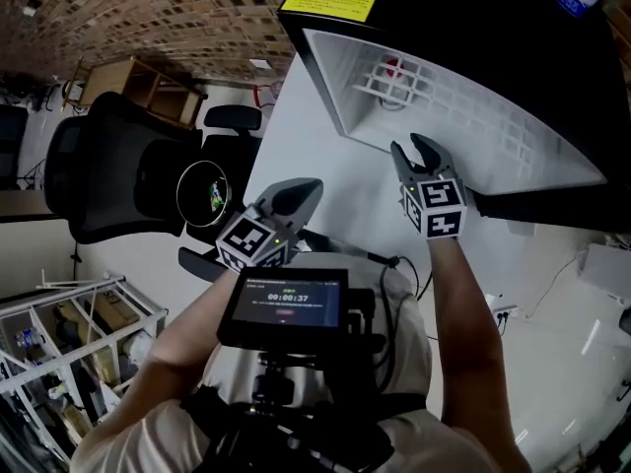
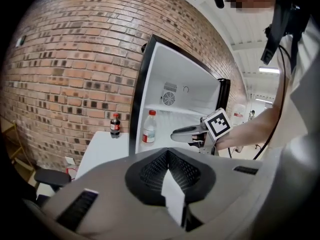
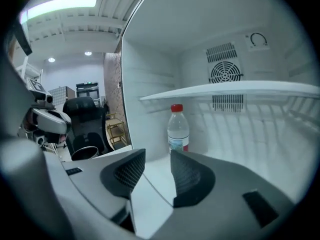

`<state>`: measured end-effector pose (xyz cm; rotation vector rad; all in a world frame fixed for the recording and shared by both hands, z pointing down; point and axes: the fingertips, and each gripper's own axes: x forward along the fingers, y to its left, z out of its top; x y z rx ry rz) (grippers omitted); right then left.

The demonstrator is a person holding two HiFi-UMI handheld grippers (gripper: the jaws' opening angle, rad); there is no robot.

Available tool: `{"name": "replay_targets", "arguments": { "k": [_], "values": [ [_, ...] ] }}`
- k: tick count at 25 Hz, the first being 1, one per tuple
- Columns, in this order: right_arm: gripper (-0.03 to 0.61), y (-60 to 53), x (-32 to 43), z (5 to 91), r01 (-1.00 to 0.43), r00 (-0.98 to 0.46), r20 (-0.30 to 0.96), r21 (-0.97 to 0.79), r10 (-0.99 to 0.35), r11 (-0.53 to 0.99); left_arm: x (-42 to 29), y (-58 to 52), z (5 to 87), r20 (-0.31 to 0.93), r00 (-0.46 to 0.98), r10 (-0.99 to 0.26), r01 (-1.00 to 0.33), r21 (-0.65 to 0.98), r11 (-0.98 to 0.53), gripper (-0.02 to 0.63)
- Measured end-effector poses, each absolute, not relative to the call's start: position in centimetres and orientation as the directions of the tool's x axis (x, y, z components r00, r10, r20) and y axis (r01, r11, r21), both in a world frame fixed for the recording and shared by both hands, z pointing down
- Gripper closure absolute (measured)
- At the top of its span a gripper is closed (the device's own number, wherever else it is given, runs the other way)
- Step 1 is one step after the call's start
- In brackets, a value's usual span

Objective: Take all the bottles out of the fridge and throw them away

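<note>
Fridge [image 2: 180,76] stands open on the white table [image 2: 107,144], front clear so you can reach straight in. Round bin [image 1: 180,193] sits on the floor by the office chair [image 1: 108,175], prob. the drop spot. Your R gripper [image 3: 156,159] points into the compartment under the shelf [image 3: 225,90], jaws roughly half apart w/ nothing btwn them. That reads as pre-shaping for the clear red-cap bottle [image 3: 178,126], which stands upright ahead of the jaws near the fridge's left wall as seen, untouched. L gripper [image 2: 169,154] hangs outside the fridge, jaws together, empty, so it's the spare hand for now. Small dark cola bottle [image 2: 115,124] stands on the table just beside the fridge, outside it, so maybe not part of the job.
</note>
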<state>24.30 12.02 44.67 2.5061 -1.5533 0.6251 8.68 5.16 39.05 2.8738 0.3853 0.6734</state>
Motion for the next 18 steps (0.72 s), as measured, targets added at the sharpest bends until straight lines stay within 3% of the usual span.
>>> {"name": "replay_targets", "arguments": {
  "k": [10,18],
  "values": [
    [0.288,8.2,30.4,47.8,-0.851,0.46,0.447,-0.023,-0.767,-0.524,6.3,2.6,39.8,0.438,0.882,0.174,0.085,0.215,-0.973,0.603],
    [0.232,3.0,33.3,47.0,-0.857,0.453,0.437,-0.025,-0.777,-0.514,4.7,-1.1,38.9,0.453,0.886,0.097,-0.005,0.218,-0.976,0.603]
  ]
}}
